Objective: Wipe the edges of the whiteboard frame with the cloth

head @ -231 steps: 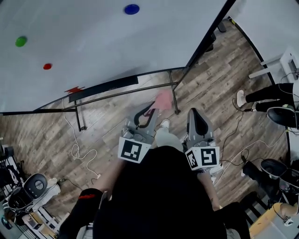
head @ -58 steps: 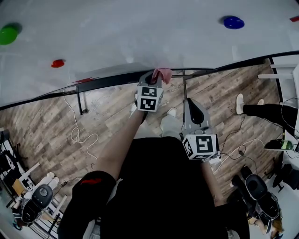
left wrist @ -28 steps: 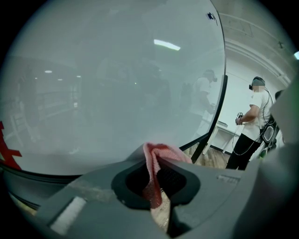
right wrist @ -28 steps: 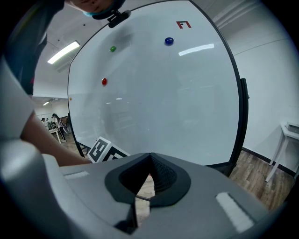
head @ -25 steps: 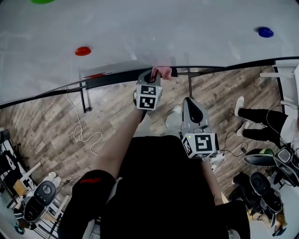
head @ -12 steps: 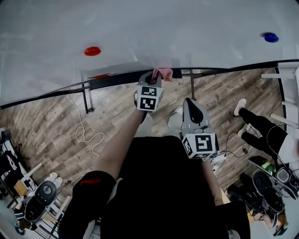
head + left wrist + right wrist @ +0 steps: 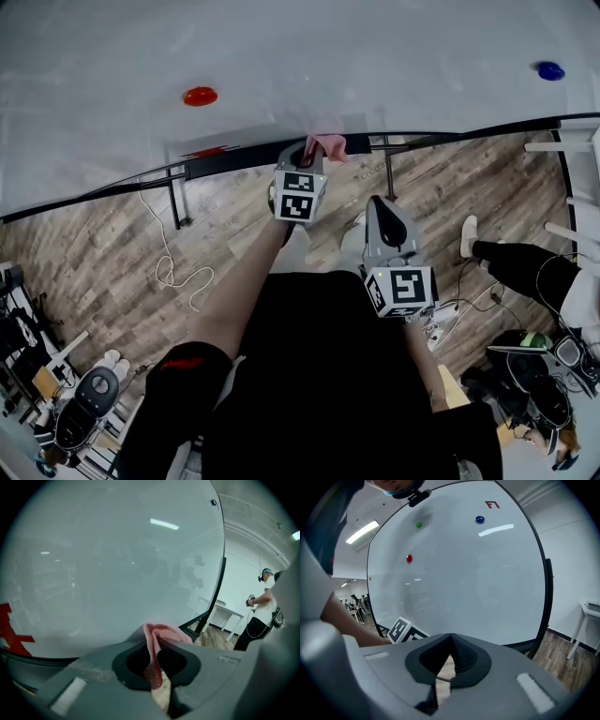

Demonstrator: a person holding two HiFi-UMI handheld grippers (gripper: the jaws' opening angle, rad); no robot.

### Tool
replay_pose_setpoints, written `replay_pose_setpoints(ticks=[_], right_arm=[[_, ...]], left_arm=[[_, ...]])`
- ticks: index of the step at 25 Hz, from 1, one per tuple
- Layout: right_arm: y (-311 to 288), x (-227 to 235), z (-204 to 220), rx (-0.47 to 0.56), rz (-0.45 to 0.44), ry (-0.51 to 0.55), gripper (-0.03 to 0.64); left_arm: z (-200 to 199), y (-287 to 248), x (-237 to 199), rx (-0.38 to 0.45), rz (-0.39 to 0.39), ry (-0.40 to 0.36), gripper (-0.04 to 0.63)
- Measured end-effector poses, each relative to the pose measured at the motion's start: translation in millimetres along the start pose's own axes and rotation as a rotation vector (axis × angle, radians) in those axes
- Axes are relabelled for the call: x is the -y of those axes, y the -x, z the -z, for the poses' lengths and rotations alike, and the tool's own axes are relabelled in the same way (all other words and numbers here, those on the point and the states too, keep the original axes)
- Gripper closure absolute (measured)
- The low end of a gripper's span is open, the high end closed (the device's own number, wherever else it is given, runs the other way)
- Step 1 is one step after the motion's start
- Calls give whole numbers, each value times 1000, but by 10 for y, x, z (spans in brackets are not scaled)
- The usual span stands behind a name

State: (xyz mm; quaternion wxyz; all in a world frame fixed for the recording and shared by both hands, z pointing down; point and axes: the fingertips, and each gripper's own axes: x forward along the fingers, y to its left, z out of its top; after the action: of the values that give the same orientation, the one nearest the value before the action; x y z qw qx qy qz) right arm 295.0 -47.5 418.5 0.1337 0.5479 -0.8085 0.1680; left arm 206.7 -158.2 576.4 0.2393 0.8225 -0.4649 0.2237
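Pinches a pink terry cloth (image 7: pixel 157 641) between the jaws of the left gripper (image 7: pixel 314 155), fold up against the black bottom edge of the whiteboard frame (image 7: pixel 450 139), seemingly to drag along it. Holds the right gripper (image 7: pixel 384 211) low and back, jaws pressed together on nothing, clear of the wipe. Just below the rail, thin metal stand legs (image 7: pixel 387 173); up on the board, a red round magnet (image 7: pixel 200 96), well apart.

Before you: whiteboard (image 7: pixel 281 47). At its frame (image 7: pixel 469 133), lower edge: your left gripper (image 7: pixel 309 152), cloth (image 7: pixel 326 145) between its jaws, touching that edge. Nearer you, to the right, apart from the frame: your right gripper (image 7: pixel 384 204). On the floor (image 7: pixel 84 253), your left: cable (image 7: pixel 173 272).
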Motion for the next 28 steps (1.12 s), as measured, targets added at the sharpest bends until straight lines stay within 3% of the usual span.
replay_pose_setpoints(ticks=[28], right_arm=[[-144,-609,71,11,27,-18,615]], left_arm=[[108,252,-285,1,46,-43,572]])
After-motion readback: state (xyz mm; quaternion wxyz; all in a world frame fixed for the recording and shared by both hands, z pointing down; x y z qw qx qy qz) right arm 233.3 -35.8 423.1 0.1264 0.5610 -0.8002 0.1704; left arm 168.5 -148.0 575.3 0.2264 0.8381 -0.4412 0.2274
